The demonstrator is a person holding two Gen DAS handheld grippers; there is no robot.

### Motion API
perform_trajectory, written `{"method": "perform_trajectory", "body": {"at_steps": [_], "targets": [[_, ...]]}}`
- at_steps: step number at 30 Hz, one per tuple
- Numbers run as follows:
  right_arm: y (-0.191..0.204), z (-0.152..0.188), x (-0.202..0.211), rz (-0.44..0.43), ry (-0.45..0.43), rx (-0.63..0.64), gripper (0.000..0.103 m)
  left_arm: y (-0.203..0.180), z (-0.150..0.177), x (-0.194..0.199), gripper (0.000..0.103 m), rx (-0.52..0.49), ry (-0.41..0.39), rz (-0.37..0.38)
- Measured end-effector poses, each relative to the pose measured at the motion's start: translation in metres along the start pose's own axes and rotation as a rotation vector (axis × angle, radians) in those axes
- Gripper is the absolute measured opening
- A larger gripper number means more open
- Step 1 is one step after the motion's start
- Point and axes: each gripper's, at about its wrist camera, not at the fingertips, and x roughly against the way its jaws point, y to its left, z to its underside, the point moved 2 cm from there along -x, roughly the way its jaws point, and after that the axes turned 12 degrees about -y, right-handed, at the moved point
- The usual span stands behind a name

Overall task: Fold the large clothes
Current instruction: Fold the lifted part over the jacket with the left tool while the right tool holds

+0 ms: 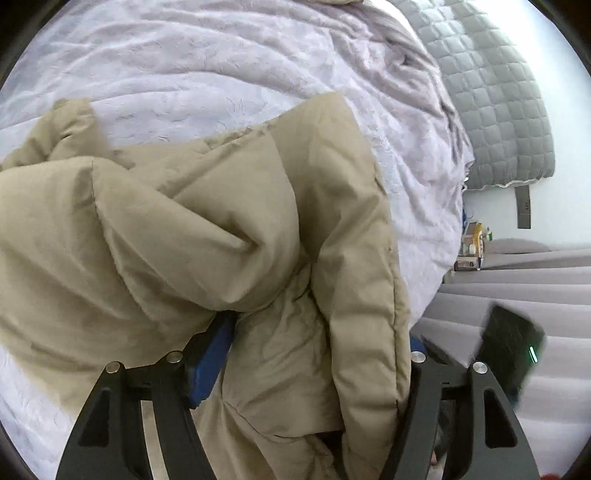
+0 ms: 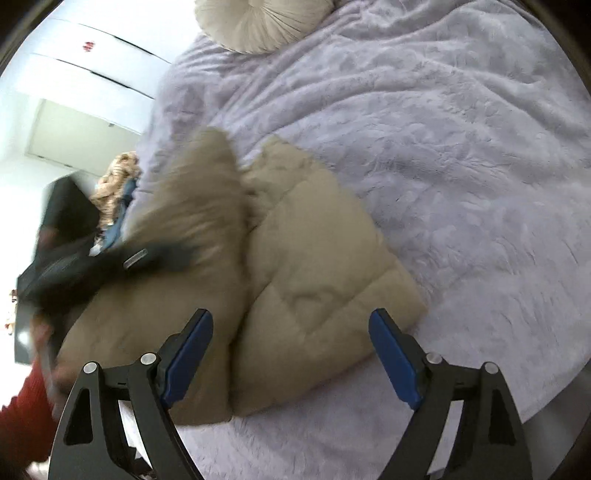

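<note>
Wide bed under a pale lilac plush blanket, wrinkled, filling most of both views. Grey quilted cover draped at the far right edge of the bed in the left wrist view. Beige padded jacket lying on the blanket near the near edge, bunched into puffy folds, one flap raised at its left side and blurred. Round cream cushion resting at the far end of the bed, well apart from the jacket. Left gripper low over the jacket, jaws apart, a thick fold of jacket between them; right pad hidden behind fabric, so contact cannot be told. Right gripper above the near corner of the jacket, jaws spread wide, blue pads clear of the fabric, nothing held. Blurred dark device crossing the jacket's left side in the right wrist view. Red sleeve at the near left corner.
</note>
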Motion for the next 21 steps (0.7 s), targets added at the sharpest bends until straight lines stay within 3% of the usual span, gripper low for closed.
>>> {"method": "perform_trajectory", "body": {"at_steps": [4, 8, 11, 13, 15, 16, 17, 18, 21], "targets": [[0.016, 0.015, 0.036, -0.143, -0.023, 0.039, 0.089, 0.009, -0.020, -0.022, 0.069, 0.010, 0.047, -0.016], [0.044, 0.018, 0.037, -0.250, 0.013, 0.072, 0.089, -0.004, -0.023, -0.034, 0.069, -0.020, 0.073, -0.029], [0.062, 0.015, 0.020, -0.263, 0.032, 0.093, 0.089, -0.017, -0.026, -0.037, 0.069, -0.037, 0.079, -0.034], [0.066, 0.012, 0.005, -0.201, 0.034, 0.107, 0.089, -0.019, -0.022, -0.025, 0.069, -0.052, 0.066, -0.037], [0.063, 0.010, -0.009, -0.095, 0.027, 0.118, 0.079, -0.023, -0.017, -0.003, 0.069, -0.084, 0.017, -0.024], [0.060, 0.010, -0.013, -0.068, 0.022, 0.112, 0.057, -0.028, -0.017, 0.010, 0.069, -0.111, -0.024, -0.013], [0.054, 0.008, -0.016, -0.038, 0.018, 0.101, 0.025, -0.030, -0.016, 0.026, 0.069, -0.141, -0.083, -0.019], [0.049, 0.007, -0.018, -0.005, 0.017, 0.096, 0.019, -0.030, -0.015, 0.044, 0.069, -0.162, -0.157, -0.041], [0.024, 0.007, -0.016, 0.071, 0.005, 0.040, 0.017, -0.011, -0.010, 0.091, 0.069, -0.171, -0.370, -0.133]]}}
